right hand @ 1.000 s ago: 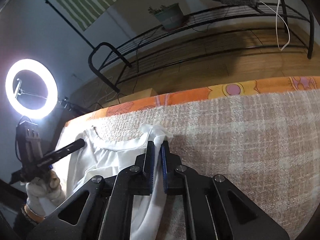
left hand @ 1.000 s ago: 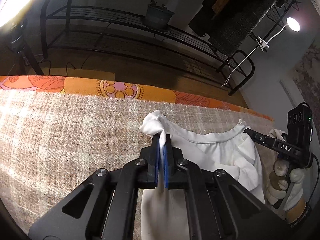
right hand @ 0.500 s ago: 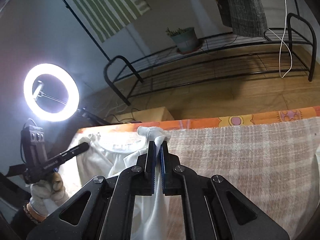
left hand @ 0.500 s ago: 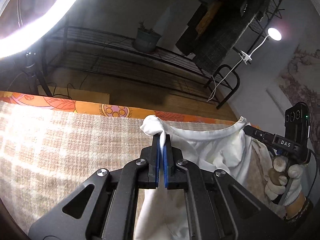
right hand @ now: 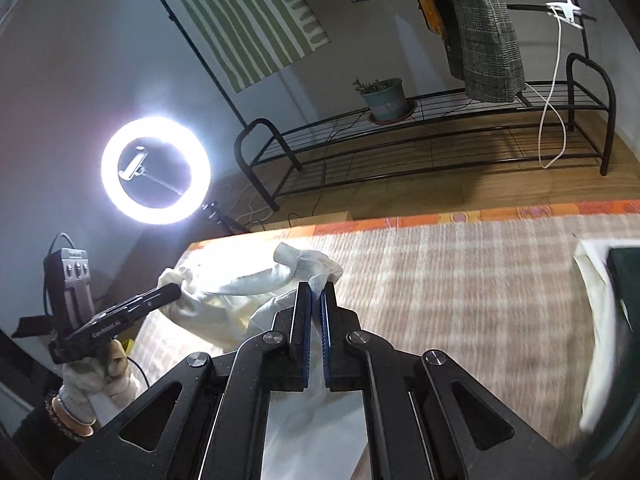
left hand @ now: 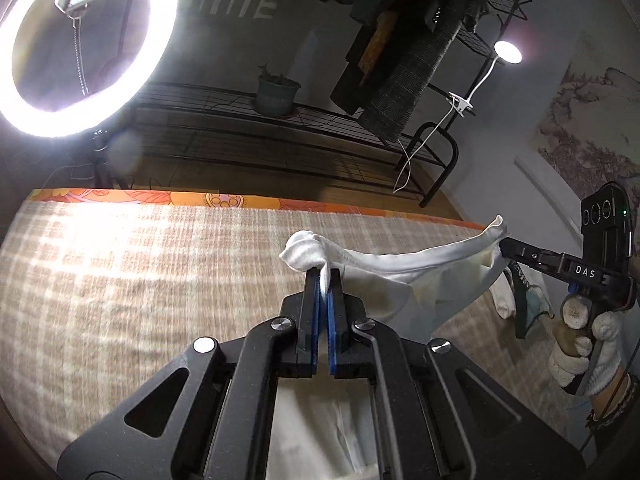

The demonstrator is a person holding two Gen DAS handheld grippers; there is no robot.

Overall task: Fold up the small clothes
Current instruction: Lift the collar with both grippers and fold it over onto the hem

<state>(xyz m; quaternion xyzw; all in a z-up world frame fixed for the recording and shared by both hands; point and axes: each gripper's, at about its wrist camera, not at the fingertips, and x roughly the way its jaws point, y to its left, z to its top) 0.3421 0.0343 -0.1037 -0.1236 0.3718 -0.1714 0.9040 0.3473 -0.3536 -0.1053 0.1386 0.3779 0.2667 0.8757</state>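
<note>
Left gripper (left hand: 324, 276) clamped on one shoulder of the white shirt (left hand: 416, 276), right gripper (right hand: 318, 288) clamped on the other; neckline stretched between them, shirt hanging above the checked blanket (left hand: 140, 272). Risk: both bites are thin bunched corners, so extra tension could slip one out, dropping the shirt crooked on the blanket.

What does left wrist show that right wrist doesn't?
Left wrist only: a lit clip lamp and a landscape picture on the wall. Right wrist only: a green striped hanging and a dark green item on white cloth at the bed's right edge. Both: the white shirt pinched by the left tool and right tool, ring light, plant pot.
</note>
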